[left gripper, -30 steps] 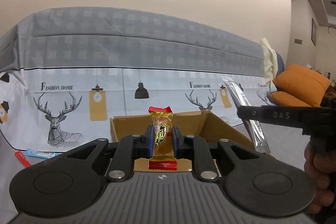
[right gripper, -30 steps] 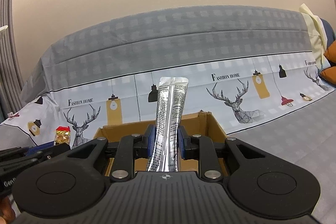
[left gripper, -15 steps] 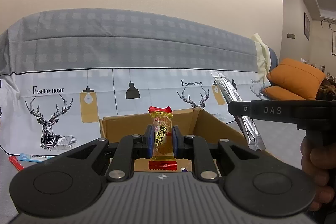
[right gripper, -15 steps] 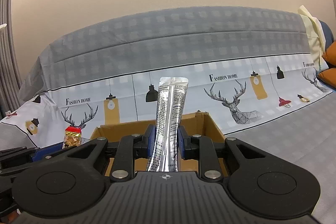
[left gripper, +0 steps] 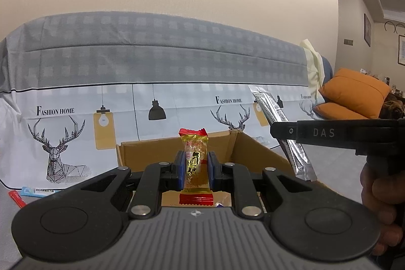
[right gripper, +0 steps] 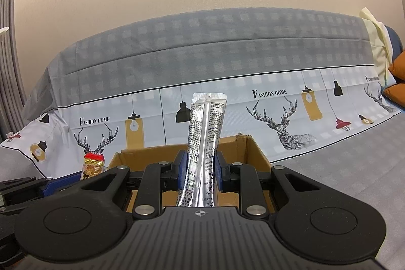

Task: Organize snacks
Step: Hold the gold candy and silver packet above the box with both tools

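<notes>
Cardboard box, open-topped, sits on the grey surface straight ahead of and below both grippers; it is the apparent drop target.

Left gripper: jaws clamped on a candy bar in a clear yellow wrapper with red crimped ends. Long axis upright, pads at mid-length, top end above the fingers. Bar hangs over the box's near part.

Right gripper: jaws clamped on a silver foil stick pack, long axis upright and leaning slightly, most of its length above the pads. Seen from the left wrist view, this pack is at the box's right wall.

Key relation: box opening lies forward and down from both held snacks. Judgement: the left is better centred over it; the right looks nearer the rim. The tall pack may catch the wall if released upright.

Loose items: blue sachet and red sachet lie on the surface left of the box, not yet collected.
</notes>
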